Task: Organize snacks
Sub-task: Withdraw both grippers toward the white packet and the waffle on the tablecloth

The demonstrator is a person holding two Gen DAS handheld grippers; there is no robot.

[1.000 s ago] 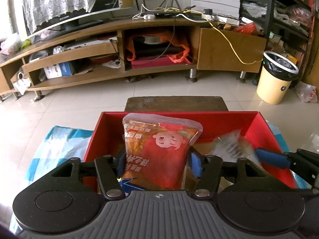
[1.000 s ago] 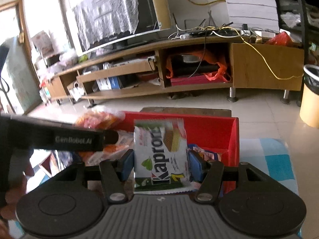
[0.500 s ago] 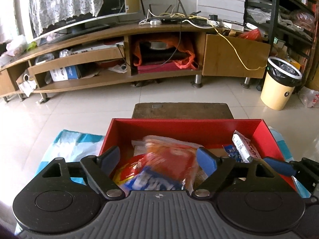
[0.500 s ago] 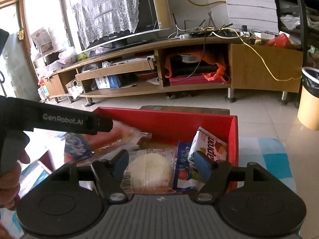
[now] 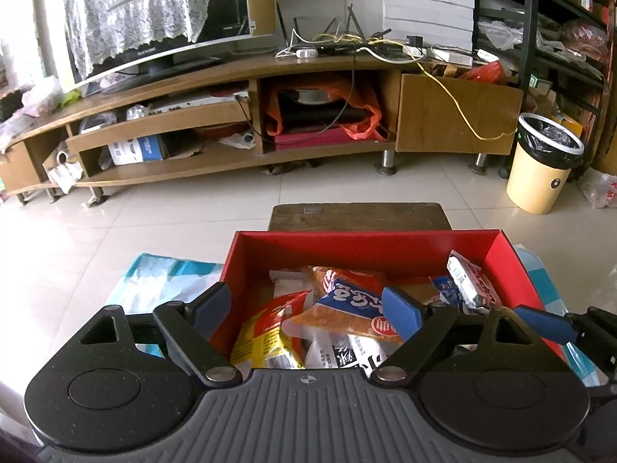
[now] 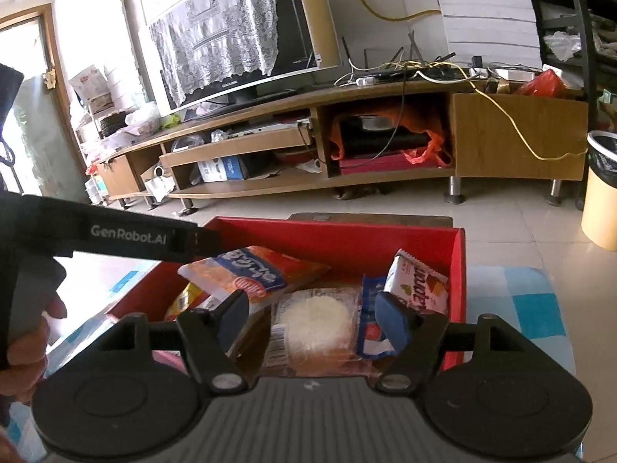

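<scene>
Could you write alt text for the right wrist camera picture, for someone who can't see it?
The open right gripper hovers over a red box of snack packets, among them a round cake in clear wrap and an orange packet. The left gripper reaches in from the left; behind stands a TV cabinet.

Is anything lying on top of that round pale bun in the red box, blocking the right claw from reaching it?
Nothing visible: the bun lies uncovered in the red box, straight ahead of the open right gripper.
</scene>
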